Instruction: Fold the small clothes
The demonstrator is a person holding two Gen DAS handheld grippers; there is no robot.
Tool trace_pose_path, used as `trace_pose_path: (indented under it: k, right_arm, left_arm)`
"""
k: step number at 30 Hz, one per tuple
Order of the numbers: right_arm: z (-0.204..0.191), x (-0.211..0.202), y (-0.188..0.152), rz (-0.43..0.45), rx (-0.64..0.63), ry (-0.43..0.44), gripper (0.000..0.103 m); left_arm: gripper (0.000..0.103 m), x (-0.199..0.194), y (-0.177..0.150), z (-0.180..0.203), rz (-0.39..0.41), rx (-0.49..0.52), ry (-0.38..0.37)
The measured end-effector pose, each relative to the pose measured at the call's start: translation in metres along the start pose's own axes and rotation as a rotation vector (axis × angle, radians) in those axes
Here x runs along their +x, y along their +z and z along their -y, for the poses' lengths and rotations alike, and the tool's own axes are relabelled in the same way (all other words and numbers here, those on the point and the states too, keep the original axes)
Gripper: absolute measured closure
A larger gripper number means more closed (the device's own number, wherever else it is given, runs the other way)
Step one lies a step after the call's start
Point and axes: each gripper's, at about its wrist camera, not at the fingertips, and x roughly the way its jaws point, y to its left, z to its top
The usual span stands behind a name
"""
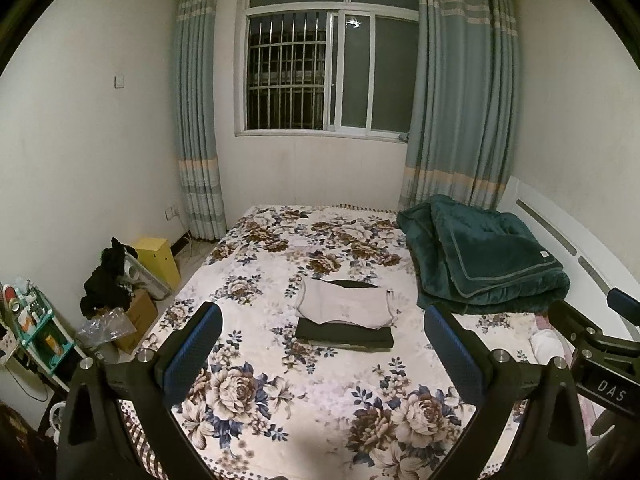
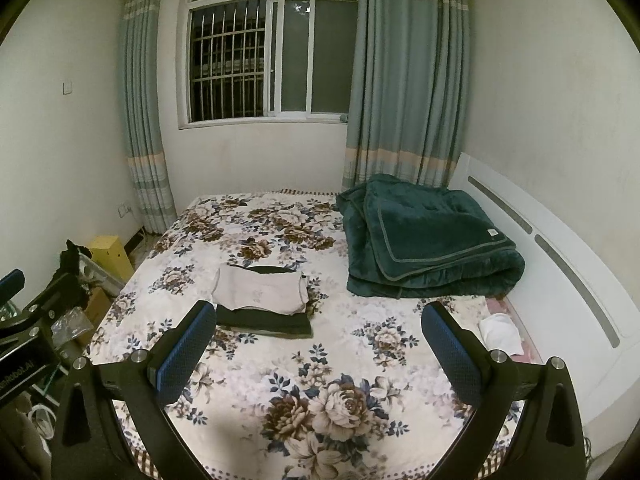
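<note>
Already folded, by the look of it: pale garment (image 1: 344,306) stacked flat on a dark garment (image 1: 345,334), both lying mid-bed on the floral bedspread (image 1: 280,400), well ahead of both tools. Probably light, limp knit cloth, soft and easily creased; no stiffness to hold a shape when lifted, likely to sag and unfold if pinched at one point only. Best taken by a folded edge or by two corners at once, near side first, pinching through all layers so the stack stays together. Hard to tell whether another dark piece peeks out behind the pale one or just the far part of the lower layer.

Left gripper (image 1: 322,352) hovering above the bedspread, jaws spread wide, nothing between the blue pads (image 1: 192,352). Right gripper (image 2: 320,350) likewise wide apart and empty, seen beside the other tool at the frame edge.

Further out: thick green blanket (image 2: 432,240) folded near the white headboard (image 2: 560,248), a small white cloth (image 2: 500,332) beside it, barred window (image 1: 328,68) with grey-blue curtains (image 1: 452,100), clutter and a yellow box (image 1: 156,256) on the floor to the left
</note>
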Motion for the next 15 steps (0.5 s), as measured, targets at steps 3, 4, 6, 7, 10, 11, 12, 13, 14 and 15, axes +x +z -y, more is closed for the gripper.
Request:
trace_pose_path:
  k: [3,4,6,7,10,11,12,13,14,15]
  right_arm:
    - [0.0009,-0.0023,0.0011,0.002,0.001,-0.001,0.000]
    - [0.0008,-0.0023,0.0014,0.003,0.001,-0.001,0.000]
    - [0.0006,-0.0019,0.0011,0.005,0.001,-0.001,0.000]
    - [0.0026,-0.0056,0.0033,0.006,0.001,-0.001,0.000]
    - [0.0034,-0.0075,0.0039,0.006,0.002,-0.001,0.000]
    - [0.0036,-0.0077,0.0039,0.007,0.003,-0.001,0.000]
    - [0.0034,-0.0076,0.0028,0.008,0.003,-0.002,0.000]
    - [0.0032,-0.0073,0.0032,0.007,0.003,-0.001,0.000]
    - [0.0032,-0.0073,0.0031,0.008,0.003,-0.001,0.000]
    - [0.0033,-0.0075,0.0016,0.009,0.003,-0.002,0.000]
  left_arm:
    - [0.000,-0.0025,0.0002,0.0006,0.003,0.000,0.000]
    - [0.000,-0.0041,-0.0001,-0.0001,0.004,-0.001,0.002]
    - [0.000,-0.0052,-0.0002,-0.0006,0.006,-0.002,0.000]
    - [0.000,-0.0067,-0.0016,-0.0028,0.008,-0.004,0.002]
    - [0.000,-0.0069,-0.0012,-0.0037,0.010,-0.004,0.001]
    - [0.000,-0.0072,-0.0007,-0.0043,0.011,-0.004,0.002]
    - [0.000,-0.0074,-0.0001,-0.0051,0.013,-0.003,0.002]
    - [0.000,-0.0070,0.0010,-0.0051,0.013,-0.002,0.004]
    - [0.000,-0.0079,0.0000,-0.0051,0.013,-0.003,0.006]
    - [0.000,-0.0079,-0.0001,-0.0053,0.011,-0.004,0.003]
